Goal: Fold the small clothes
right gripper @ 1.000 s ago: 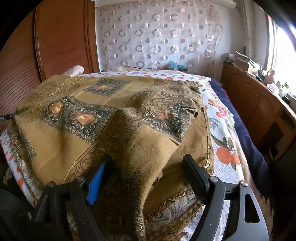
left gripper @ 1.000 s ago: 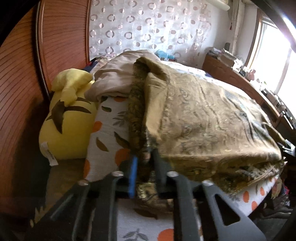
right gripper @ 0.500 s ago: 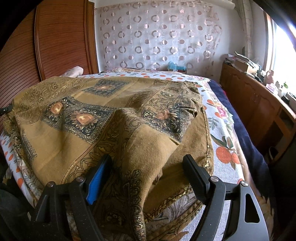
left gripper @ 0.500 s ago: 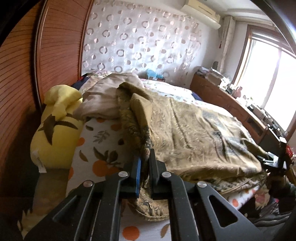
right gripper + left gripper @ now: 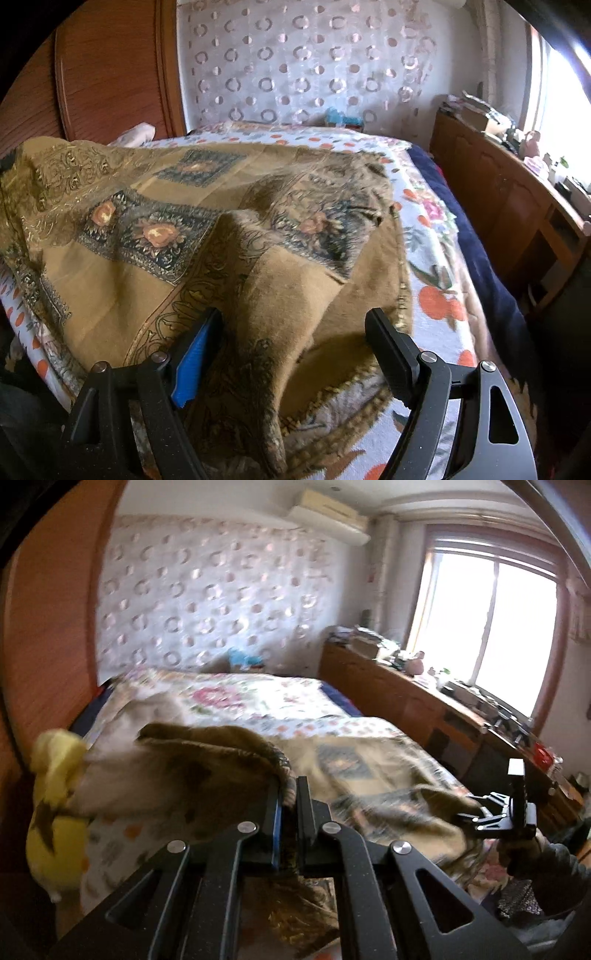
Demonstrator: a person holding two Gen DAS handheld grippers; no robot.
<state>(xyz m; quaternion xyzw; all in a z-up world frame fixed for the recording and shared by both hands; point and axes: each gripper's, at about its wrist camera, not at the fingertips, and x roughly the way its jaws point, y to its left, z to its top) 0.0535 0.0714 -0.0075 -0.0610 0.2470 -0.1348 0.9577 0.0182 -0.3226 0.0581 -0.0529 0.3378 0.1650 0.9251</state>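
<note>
A brown-gold patterned cloth (image 5: 184,229) with flower squares lies spread over the bed. My left gripper (image 5: 290,801) is shut on one edge of the cloth (image 5: 207,771) and holds it lifted, so the fabric drapes off to the left of the fingers. My right gripper (image 5: 293,317) stands open at the cloth's near corner. A raised ridge of fabric runs between its fingers, and neither pad presses on it. In the left wrist view, the right gripper (image 5: 506,812) shows at the far right, held by a hand in a dark sleeve.
The bed (image 5: 436,295) has a white sheet printed with oranges. A yellow plush toy (image 5: 55,834) lies at its left side by a wooden panel (image 5: 110,74). A cluttered wooden sideboard (image 5: 498,206) runs along the right under a window (image 5: 491,627).
My left gripper has risen with the cloth's edge, pulling the fabric up off the bed, and its view has swung up to take in the room. The right gripper has not moved.
</note>
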